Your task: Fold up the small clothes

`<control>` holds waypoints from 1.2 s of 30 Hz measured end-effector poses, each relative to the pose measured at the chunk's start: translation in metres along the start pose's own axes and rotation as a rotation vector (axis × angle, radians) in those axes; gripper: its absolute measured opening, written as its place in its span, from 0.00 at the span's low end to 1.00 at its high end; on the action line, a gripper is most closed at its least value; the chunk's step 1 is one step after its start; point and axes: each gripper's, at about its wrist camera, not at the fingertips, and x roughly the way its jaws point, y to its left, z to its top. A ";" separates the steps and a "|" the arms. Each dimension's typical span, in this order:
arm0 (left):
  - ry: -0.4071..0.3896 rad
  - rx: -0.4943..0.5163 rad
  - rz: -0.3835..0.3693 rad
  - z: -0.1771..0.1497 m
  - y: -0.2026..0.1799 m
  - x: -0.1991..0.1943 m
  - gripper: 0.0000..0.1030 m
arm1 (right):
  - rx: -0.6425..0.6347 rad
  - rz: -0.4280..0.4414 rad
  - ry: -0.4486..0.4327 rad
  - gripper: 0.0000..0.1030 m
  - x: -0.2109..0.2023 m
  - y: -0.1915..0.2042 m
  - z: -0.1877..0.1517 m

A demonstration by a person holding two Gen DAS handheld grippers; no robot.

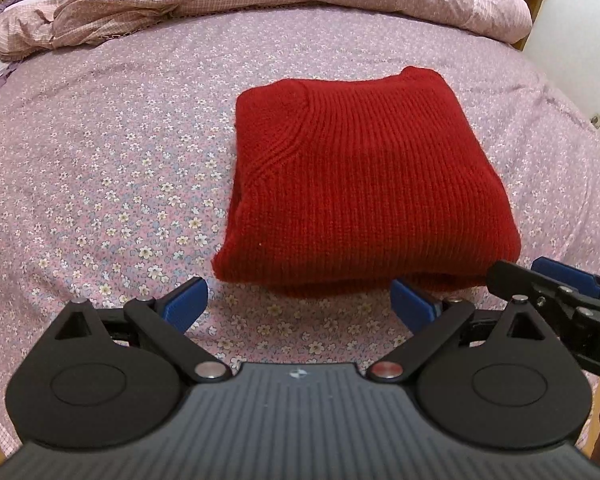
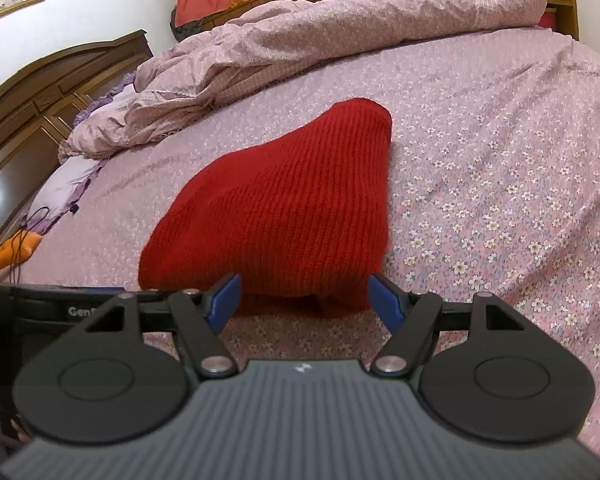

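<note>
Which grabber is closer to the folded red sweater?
Right, slightly. The right gripper straddles the red sweater's near edge, fingers open. The left gripper sits just before that edge, open too.

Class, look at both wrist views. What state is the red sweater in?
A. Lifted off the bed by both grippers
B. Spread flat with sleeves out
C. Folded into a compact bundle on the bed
C: the red sweater lies folded on the floral bedsheet, with both grippers open and holding nothing.

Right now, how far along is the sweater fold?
Done: the red sweater lies in a compact folded rectangle on the floral bedsheet. In hand: nothing; the left gripper and right gripper are both open at its near edge. Left: perhaps tidying that edge; no other clothes to fold in view.
</note>
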 end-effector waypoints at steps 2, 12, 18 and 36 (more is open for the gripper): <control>0.001 0.001 0.000 0.000 0.000 0.000 0.97 | 0.002 0.000 0.001 0.70 0.000 0.000 0.000; 0.000 0.002 0.000 0.000 -0.001 0.001 0.97 | 0.001 0.002 0.003 0.70 0.000 0.001 -0.001; 0.002 0.003 0.001 0.000 -0.001 0.001 0.97 | 0.004 0.001 0.004 0.70 0.001 0.000 0.000; -0.007 0.011 0.010 -0.002 -0.003 0.000 0.97 | 0.010 -0.001 0.007 0.70 0.002 0.000 -0.001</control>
